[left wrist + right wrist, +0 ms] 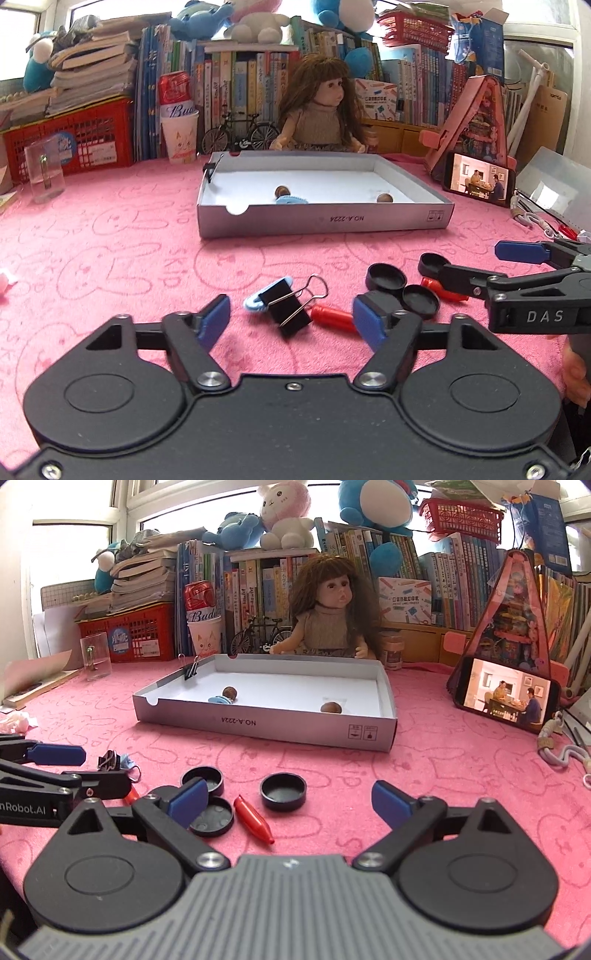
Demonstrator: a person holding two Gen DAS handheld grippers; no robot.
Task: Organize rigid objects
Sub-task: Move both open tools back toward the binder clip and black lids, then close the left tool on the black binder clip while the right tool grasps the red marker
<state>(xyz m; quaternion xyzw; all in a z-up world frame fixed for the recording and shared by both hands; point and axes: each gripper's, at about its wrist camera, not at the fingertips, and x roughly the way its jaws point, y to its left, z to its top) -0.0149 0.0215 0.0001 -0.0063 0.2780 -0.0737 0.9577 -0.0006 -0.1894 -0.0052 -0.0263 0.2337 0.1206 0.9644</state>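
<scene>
A pink plush cloth [110, 240] covers the whole desk, and on it, toward the back, sits the shallow white cardboard box lid [325, 219], long side facing us. Behind it a long-haired doll [325, 107] sits against the wall of books. Off to the right a phone [508, 698] leans on a pink triangular house model, its screen lit.

Down in front, the left gripper [290, 317] hangs low over the cloth, jaws spread, blue pads on either side of the black binder clip [291, 304] but not touching it; nothing is pinched. The clip lies on its side with the wire handles pointing up to the right, resting against a small light-blue ring [253, 304]. The right gripper [290, 801] is beside it, jaws also spread wide and holding nothing.

Between and just ahead of the right gripper's pads lie the small pieces: one black round cap [283, 791] standing alone, open side up, two more black caps [212, 816] overlapping by the left pad, and a red pointed pen cap [255, 823] lying slanted just beside them. A second red piece [332, 317] lies next to the binder clip.

Inside the box lid there are two brown nuts [282, 191], one left of centre touching a blue item, the other well apart toward the right corner. Another binder clip [191, 670] is clamped onto the lid's left wall.
</scene>
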